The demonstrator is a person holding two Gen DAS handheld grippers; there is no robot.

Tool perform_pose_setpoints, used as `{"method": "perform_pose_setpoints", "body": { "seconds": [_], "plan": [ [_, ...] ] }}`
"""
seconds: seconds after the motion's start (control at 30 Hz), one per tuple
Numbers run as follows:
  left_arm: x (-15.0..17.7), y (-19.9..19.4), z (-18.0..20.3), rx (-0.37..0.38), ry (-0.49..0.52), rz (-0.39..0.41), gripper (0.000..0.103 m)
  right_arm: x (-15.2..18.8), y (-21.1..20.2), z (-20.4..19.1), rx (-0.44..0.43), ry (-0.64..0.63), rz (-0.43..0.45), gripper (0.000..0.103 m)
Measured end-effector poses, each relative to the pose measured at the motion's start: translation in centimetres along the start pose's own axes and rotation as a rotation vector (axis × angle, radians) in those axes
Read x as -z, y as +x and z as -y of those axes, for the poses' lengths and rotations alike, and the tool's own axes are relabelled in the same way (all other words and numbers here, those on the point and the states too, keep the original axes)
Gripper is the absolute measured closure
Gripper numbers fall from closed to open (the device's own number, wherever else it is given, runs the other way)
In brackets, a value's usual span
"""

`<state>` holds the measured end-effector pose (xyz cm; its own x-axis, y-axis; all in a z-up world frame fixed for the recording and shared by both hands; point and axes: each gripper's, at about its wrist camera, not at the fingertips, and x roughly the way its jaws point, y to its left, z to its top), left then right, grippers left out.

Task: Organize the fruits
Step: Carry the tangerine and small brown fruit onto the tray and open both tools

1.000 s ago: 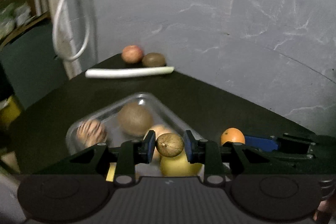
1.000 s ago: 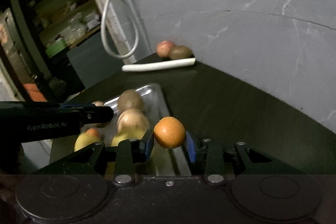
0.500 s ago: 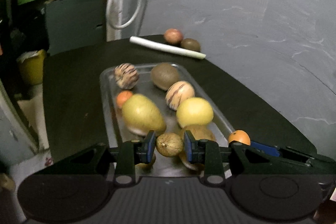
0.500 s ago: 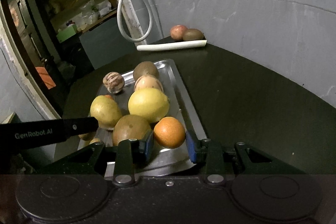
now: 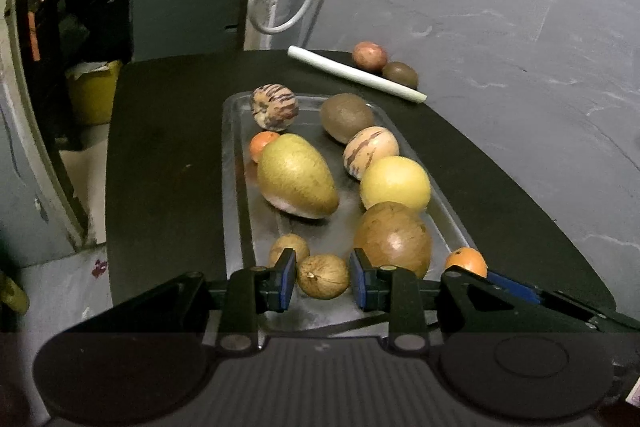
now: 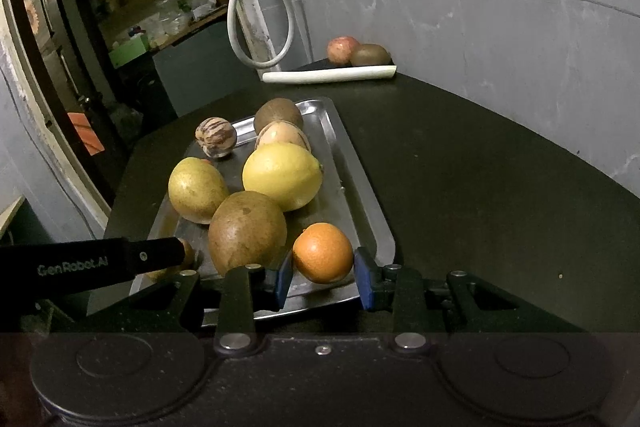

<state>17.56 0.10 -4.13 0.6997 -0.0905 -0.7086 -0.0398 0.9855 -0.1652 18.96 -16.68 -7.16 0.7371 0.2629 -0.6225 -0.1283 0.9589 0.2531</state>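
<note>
A metal tray point(image 5: 234, 163) on the black table holds several fruits: a green pear point(image 5: 294, 181), a yellow lemon point(image 5: 394, 183), a brown round fruit point(image 5: 394, 241), two striped fruits, a kiwi and small ones. My left gripper point(image 5: 323, 281) is shut on a small tan walnut-like fruit point(image 5: 322, 275) over the tray's near end. My right gripper point(image 6: 322, 273) is shut on an orange point(image 6: 322, 251) over the tray's point(image 6: 360, 187) near right corner; the orange also shows in the left wrist view point(image 5: 466, 261).
A white leek stalk point(image 5: 356, 73) lies at the table's far end, with a red apple point(image 5: 369, 56) and a brown kiwi point(image 5: 400, 74) behind it. A grey wall is on the right. A white hose point(image 6: 256, 15) hangs at the back.
Both grippers have lowered and tilted down toward the tray's near end, each still holding its fruit. The whole tray has come into view.
</note>
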Motion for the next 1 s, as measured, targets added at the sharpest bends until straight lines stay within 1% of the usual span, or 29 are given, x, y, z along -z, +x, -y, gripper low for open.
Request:
{"method": "perform_pose_setpoints", "body": {
  "seconds": [0.57,0.7,0.8,0.87,0.9,0.97,1.0],
  "plan": [
    [0.8,1.0,-0.4,-0.037,-0.098,-0.045,0.071,0.4,0.1,-0.8,0.004,-0.087,0.002,0.067],
    [1.0,1.0,-0.4,-0.043,-0.119,-0.044,0.07,0.3,0.0,-0.6,-0.005,-0.099,0.003,0.066],
    [1.2,1.0,-0.4,-0.045,-0.135,-0.048,0.065,0.4,-0.1,-0.4,-0.01,-0.102,0.007,0.063],
    [1.4,0.9,-0.5,-0.046,-0.149,-0.048,0.056,0.4,-0.5,-0.2,-0.012,-0.105,0.017,0.058],
    [1.5,0.7,-0.6,-0.044,-0.158,-0.042,0.054,0.4,-0.8,-0.1,-0.012,-0.109,0.024,0.057],
    [1.7,0.2,-0.6,-0.034,-0.172,-0.024,0.047,0.3,-1.3,0.1,-0.011,-0.116,0.036,0.051],
    [1.7,-0.1,-0.5,-0.034,-0.175,-0.017,0.045,0.3,-1.7,0.2,-0.01,-0.119,0.044,0.049]
  ]
}}
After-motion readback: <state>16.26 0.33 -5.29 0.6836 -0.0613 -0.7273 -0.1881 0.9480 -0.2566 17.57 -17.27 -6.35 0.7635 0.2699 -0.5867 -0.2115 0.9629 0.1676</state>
